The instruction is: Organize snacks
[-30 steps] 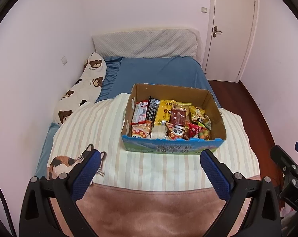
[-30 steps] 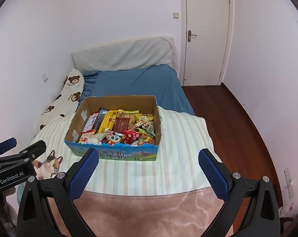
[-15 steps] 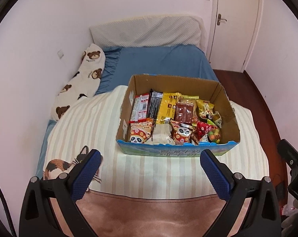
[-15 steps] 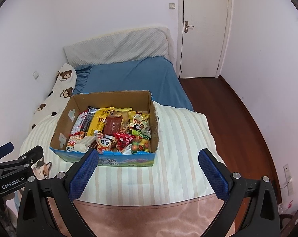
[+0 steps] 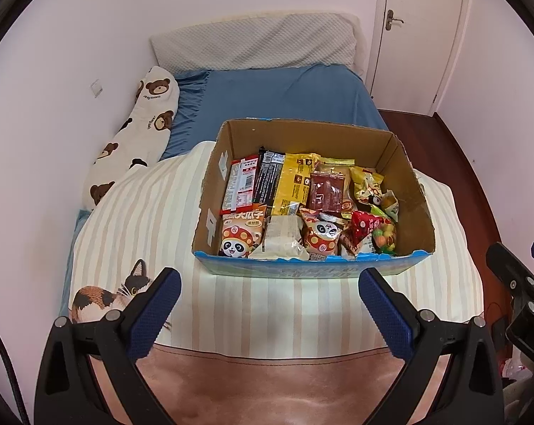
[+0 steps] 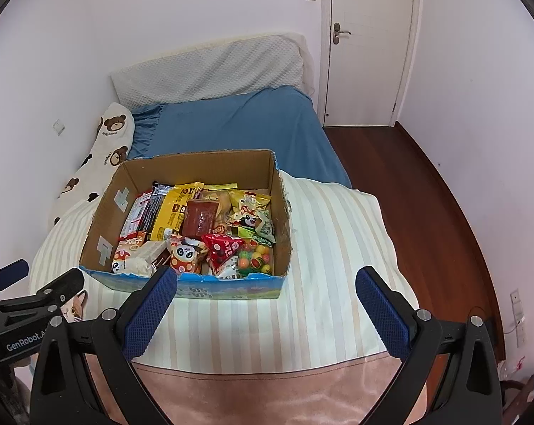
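An open cardboard box (image 5: 408, 180) with a blue printed front stands on the striped quilt (image 5: 132, 219) and holds several snack packets: a yellow bag (image 5: 293, 182), a dark red pack (image 5: 327, 191), panda packs (image 5: 240, 233). The box shows in the right wrist view (image 6: 281, 212) too. My left gripper (image 5: 268, 285) is open and empty, just short of the box's front wall. My right gripper (image 6: 265, 285) is open and empty, near the box's front right corner.
A bear-print pillow (image 5: 136, 131) lies along the left wall. A blue sheet (image 5: 284, 102) and grey headboard cushion (image 5: 256, 46) are behind the box. A white door (image 6: 369, 46) and wooden floor (image 6: 426, 198) are at the right. A pink blanket (image 5: 267, 382) lies under the grippers.
Both grippers have moved forward toward the box, which now looks larger and closer. Both stay open and empty.
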`<state>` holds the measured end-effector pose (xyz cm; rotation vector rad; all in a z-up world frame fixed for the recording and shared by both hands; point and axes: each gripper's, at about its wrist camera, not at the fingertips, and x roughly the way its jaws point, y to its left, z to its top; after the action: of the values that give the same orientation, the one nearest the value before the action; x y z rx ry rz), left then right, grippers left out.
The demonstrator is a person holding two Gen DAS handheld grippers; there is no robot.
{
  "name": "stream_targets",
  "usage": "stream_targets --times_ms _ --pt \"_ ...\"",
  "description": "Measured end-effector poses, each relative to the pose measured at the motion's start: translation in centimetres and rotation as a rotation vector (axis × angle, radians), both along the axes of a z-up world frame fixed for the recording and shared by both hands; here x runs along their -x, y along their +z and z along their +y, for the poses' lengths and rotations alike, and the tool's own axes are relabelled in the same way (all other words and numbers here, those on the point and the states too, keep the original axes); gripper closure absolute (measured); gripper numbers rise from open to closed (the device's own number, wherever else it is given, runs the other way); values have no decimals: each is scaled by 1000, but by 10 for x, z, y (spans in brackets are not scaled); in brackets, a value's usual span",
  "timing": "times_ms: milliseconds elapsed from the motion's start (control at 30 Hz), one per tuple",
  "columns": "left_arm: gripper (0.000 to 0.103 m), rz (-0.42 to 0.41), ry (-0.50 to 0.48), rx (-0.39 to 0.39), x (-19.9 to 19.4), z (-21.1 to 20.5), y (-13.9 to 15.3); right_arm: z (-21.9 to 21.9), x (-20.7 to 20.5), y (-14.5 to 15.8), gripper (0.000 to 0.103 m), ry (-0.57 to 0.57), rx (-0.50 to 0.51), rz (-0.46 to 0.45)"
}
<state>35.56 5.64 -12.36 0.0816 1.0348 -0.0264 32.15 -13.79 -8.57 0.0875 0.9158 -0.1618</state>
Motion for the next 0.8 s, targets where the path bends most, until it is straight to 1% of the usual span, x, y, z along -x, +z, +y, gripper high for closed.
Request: stream_targets --times_ms 267,800 --pt "0 -12 -11 7 0 -1 4 3 -1 4 0 9 3 -2" --pt "0 -10 -21 13 2 0 7 8 1 10 0 30 17 -4"
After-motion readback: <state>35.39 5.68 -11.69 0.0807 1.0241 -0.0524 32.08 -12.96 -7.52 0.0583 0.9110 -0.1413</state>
